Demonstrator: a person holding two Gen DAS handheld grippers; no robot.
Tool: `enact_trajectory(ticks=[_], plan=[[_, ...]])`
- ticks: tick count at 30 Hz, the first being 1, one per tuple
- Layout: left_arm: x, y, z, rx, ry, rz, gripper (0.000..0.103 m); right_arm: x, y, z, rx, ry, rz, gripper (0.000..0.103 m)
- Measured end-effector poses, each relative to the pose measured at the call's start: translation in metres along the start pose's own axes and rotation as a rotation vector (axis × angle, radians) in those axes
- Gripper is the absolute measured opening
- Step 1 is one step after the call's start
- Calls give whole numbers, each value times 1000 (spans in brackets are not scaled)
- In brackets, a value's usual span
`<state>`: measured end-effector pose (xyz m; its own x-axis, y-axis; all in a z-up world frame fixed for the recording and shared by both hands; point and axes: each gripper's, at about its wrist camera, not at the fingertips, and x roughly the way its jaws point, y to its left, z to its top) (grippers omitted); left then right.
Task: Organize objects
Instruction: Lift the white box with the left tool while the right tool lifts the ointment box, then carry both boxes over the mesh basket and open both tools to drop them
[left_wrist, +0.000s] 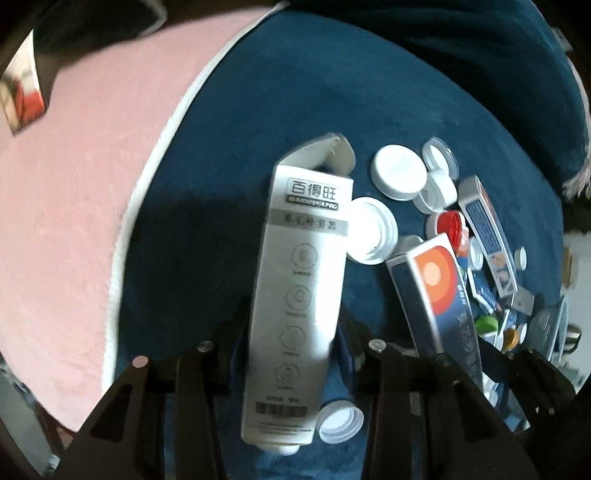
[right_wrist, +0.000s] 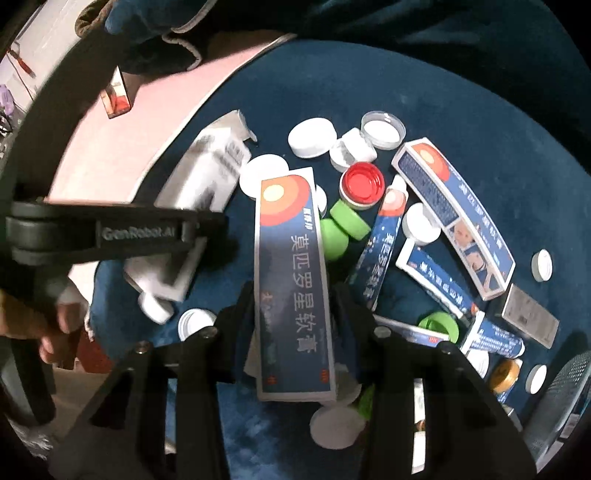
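My left gripper (left_wrist: 293, 325) is shut on a long white carton (left_wrist: 299, 280) with grey print, held above the blue cloth (left_wrist: 221, 155). The same carton shows in the right wrist view (right_wrist: 201, 184), with the left gripper (right_wrist: 110, 232) across it. My right gripper (right_wrist: 293, 306) is shut on a blue ointment box (right_wrist: 291, 280) with an orange-red disc; this box also shows in the left wrist view (left_wrist: 439, 295). Both boxes point away from me.
Several white caps (right_wrist: 312, 136), a red cap (right_wrist: 362, 184), green caps (right_wrist: 334, 232), blue ointment boxes (right_wrist: 454, 210), tubes (right_wrist: 380, 243) and a grey box (right_wrist: 530, 321) litter the blue cloth. A pink mat (left_wrist: 74, 184) lies to the left, with a small red box (right_wrist: 116, 96) on it.
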<state>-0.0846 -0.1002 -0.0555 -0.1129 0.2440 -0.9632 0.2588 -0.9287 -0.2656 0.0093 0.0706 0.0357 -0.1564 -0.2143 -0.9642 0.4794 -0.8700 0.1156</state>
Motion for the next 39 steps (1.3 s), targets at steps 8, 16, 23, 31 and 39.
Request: enact_trajectory(ticks=[8, 16, 23, 31, 39], plan=[[-14, 1, -3, 4, -51, -40, 40, 12, -7, 12, 69, -4, 47, 41], [-51, -22, -18, 102, -150, -10, 40, -12, -15, 10, 120, -79, 43, 38], [-87, -38, -35, 191, -210, -16, 40, -34, -25, -6, 212, -109, 51, 38], [-108, -70, -63, 264, -230, -65, 40, -74, -45, -36, 362, -172, 97, 38], [-122, -129, -91, 353, -202, -231, 40, -128, -84, -79, 506, -263, 79, 38]])
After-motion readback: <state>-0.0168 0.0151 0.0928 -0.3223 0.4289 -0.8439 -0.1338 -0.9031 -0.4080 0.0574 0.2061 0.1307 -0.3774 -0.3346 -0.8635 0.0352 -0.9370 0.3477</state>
